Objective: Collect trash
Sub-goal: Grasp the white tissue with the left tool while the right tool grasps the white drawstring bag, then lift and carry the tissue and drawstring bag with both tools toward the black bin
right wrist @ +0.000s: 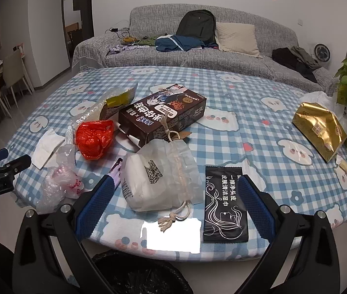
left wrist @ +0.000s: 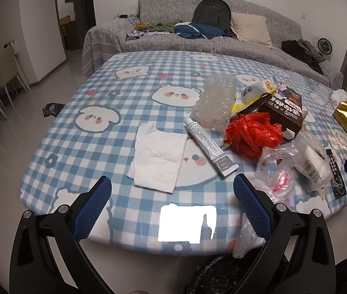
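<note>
Across the middle of both frames the checked desk [left wrist: 80, 161] is covered with rubbish, so by my judgement collecting has barely begun. At the bottom edge a black-lined bin [right wrist: 136, 274] waits below the desk rim; what it holds cannot be told. The left tool [left wrist: 172, 191] hangs wide open and empty, low in its frame, before a white tissue [left wrist: 157, 155] and a tube [left wrist: 210, 147]. The right tool [right wrist: 177, 191] is equally spread and empty, with a drawstring pouch [right wrist: 163, 171] and a black wipe packet [right wrist: 225, 203] between its fingers. A red bag [right wrist: 95, 138], brown box [right wrist: 161, 114], bubble wrap [left wrist: 214, 100] and clear bags [right wrist: 60, 183] all remain.
</note>
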